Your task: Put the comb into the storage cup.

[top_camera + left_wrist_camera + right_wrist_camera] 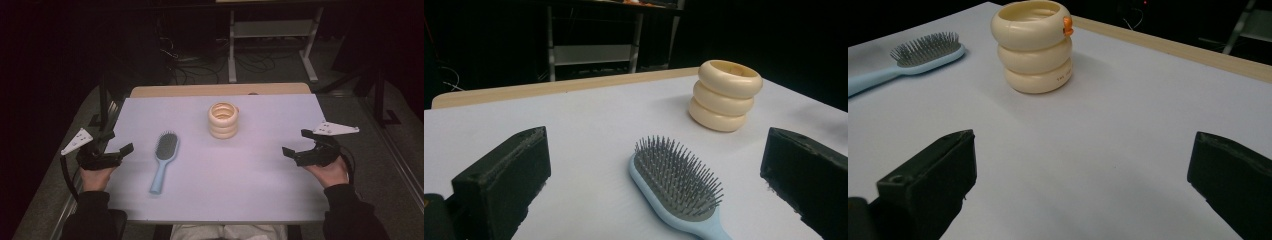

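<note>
1. My left gripper (116,144) hovers at the left edge of the surface (260,190), its fingers (504,185) spread wide with nothing between them.
2. My right gripper (298,144) sits at the right edge, fingers (930,180) just as wide and empty.
3. The light blue hairbrush (163,159) lies flat, bristles up, just ahead of the left fingers; in the left gripper view its head (676,180) shows between the two fingers, a little farther out, touching neither.
4. Its handle (158,181) points back toward my side of the surface.
5. The cream ringed holder (223,120), three stacked rolls standing upright, is beyond the brush, well apart from both pairs of fingers.
6. From the right fingers it stands ahead and to the left (1034,45), with a small orange tab (1067,26) on its top ring.
</note>
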Available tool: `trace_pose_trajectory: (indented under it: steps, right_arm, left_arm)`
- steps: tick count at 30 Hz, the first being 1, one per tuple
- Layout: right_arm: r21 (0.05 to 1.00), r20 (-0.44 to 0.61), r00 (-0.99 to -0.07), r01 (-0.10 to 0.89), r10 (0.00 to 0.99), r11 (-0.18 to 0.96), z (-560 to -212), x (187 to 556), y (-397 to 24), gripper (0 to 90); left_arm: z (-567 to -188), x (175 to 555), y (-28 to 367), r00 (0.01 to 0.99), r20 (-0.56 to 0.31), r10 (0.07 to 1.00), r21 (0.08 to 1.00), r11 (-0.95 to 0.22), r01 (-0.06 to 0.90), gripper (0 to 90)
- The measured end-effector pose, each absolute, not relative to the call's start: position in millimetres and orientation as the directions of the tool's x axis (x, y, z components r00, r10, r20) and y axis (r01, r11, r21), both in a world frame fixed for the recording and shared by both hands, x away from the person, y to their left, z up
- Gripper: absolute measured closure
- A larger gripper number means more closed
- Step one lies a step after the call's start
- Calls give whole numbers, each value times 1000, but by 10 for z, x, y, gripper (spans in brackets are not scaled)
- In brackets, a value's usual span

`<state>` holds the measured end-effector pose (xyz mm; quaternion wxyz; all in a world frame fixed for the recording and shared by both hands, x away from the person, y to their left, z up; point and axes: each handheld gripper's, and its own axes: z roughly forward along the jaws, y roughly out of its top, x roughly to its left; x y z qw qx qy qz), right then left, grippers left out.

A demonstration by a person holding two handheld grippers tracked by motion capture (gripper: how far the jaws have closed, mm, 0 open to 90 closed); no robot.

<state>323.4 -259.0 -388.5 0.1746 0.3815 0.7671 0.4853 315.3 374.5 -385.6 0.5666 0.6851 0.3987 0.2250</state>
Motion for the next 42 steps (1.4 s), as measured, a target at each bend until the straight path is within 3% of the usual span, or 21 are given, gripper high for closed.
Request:
trace_pose_trajectory:
  steps: [20, 34, 42]
  right_arm:
    - [878, 95, -641, 415, 762, 239, -3880, 3203, -2604, 0]
    - [874, 91, -629, 423, 772, 241, -3891, 3198, -2622, 0]
    - [873, 91, -628, 424, 772, 242, -3890, 3195, -2623, 0]
  left_arm:
    - [-3842, 3150, 3743, 580, -144, 802, 949, -54, 310, 0]
    - [-3711, 3193, 3637, 629, -97, 772, 926, -162, 341, 0]
    - [-3566, 3211, 3553, 654, -59, 755, 928, -199, 314, 0]
